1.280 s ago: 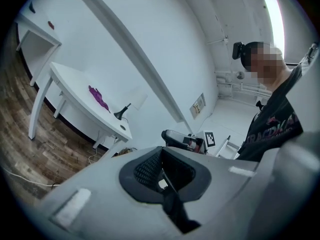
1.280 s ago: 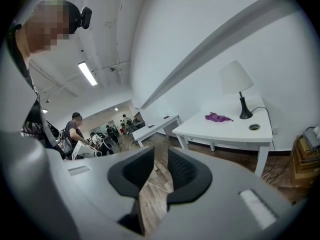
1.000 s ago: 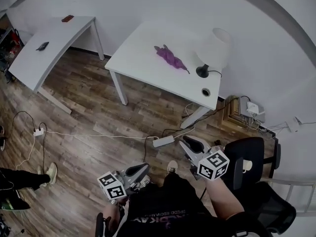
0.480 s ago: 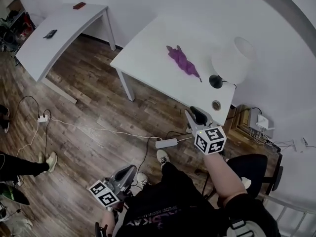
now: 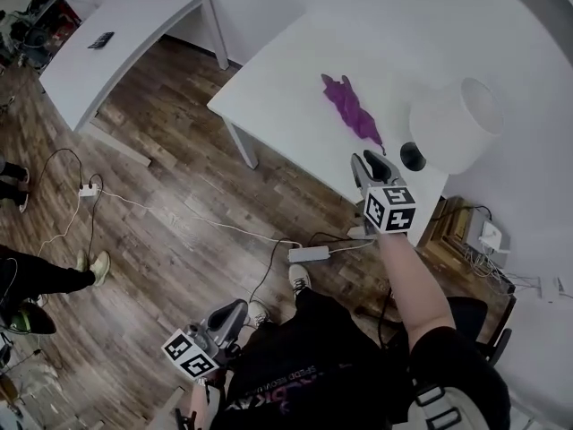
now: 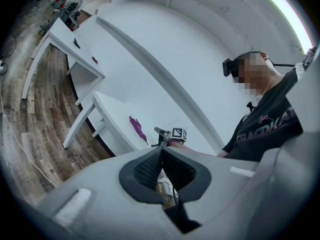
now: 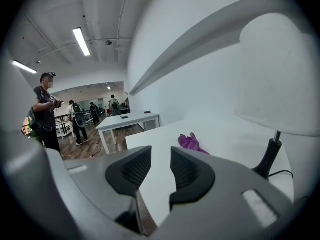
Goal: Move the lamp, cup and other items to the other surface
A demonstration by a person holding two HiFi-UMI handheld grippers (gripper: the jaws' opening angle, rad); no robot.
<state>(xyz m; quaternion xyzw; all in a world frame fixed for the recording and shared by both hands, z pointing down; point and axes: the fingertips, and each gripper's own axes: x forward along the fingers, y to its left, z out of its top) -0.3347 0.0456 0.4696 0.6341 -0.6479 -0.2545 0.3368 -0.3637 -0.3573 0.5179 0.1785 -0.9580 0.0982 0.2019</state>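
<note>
The left gripper (image 5: 231, 311) and right gripper (image 5: 367, 162) are grey, with black ridged pads (image 7: 134, 168). Black-and-white marker cubes (image 5: 391, 209) sit behind them. The person's T-shirt (image 5: 304, 379) is black, printed.

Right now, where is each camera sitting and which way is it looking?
Head view: on the person's head, looking down at the white table, lamp and purple cloth; left tongs, right tongs and right arm show.
Left gripper view: rides the shut left tongs, facing the table; the person's torso and right tongs show.
Right gripper view: rides the right tongs, empty, jaws just opened wider, facing across the table past the lamp.
Shared: all three show the purple cloth.
</note>
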